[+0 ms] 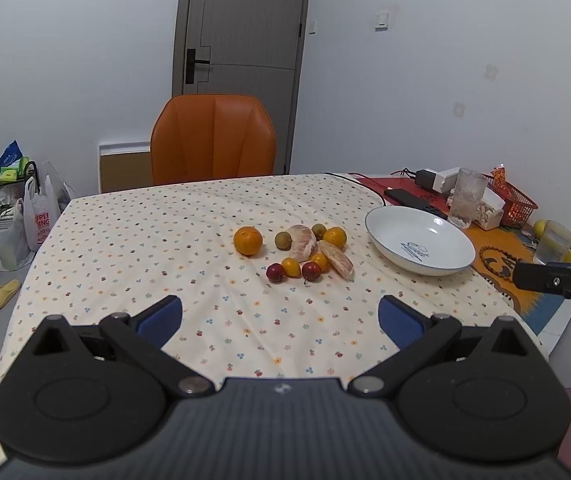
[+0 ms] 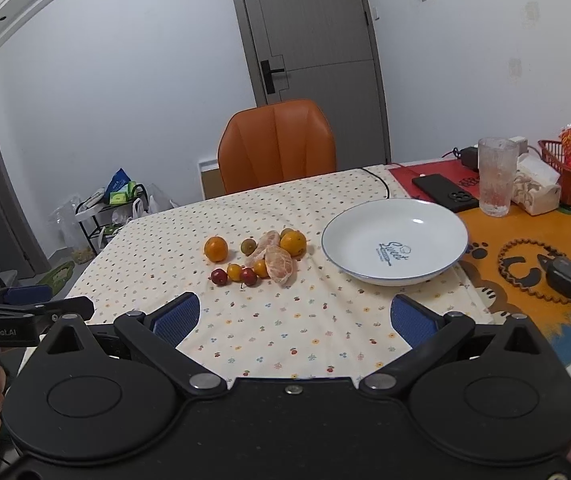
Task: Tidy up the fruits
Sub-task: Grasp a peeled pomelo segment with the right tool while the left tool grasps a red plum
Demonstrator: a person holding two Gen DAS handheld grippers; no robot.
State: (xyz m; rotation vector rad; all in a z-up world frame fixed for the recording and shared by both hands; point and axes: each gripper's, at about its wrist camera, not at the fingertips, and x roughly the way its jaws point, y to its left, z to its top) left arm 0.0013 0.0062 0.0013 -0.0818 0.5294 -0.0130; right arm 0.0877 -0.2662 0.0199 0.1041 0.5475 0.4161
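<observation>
Nearest, the left gripper (image 1: 280, 320) and right gripper (image 2: 296, 318) hover over the desk's dotted cream cloth (image 1: 205, 320), jaws spread apart and holding nothing. Beyond them lies a cluster of oranges, peeled segments and small red fruits (image 1: 305, 250); just right of it sits the white blue-rimmed ceramic bowl (image 2: 395, 240).

Lying in a loose cluster on the dotted tablecloth (image 1: 189, 240), centre of the frame: one whole orange (image 1: 248, 241) alone at the left of the group; two peeled citrus pieces (image 1: 303, 242), pale and pink, touching each other in the middle. Behind them, a second orange (image 1: 335, 237) and two small brownish-green fruits (image 1: 282, 239), possibly longans. In front, two dark red small fruits (image 1: 275, 272) and two little orange ones (image 1: 291, 267). At the right, empty and upright, a white bowl (image 1: 381, 220) with blue rim.
</observation>
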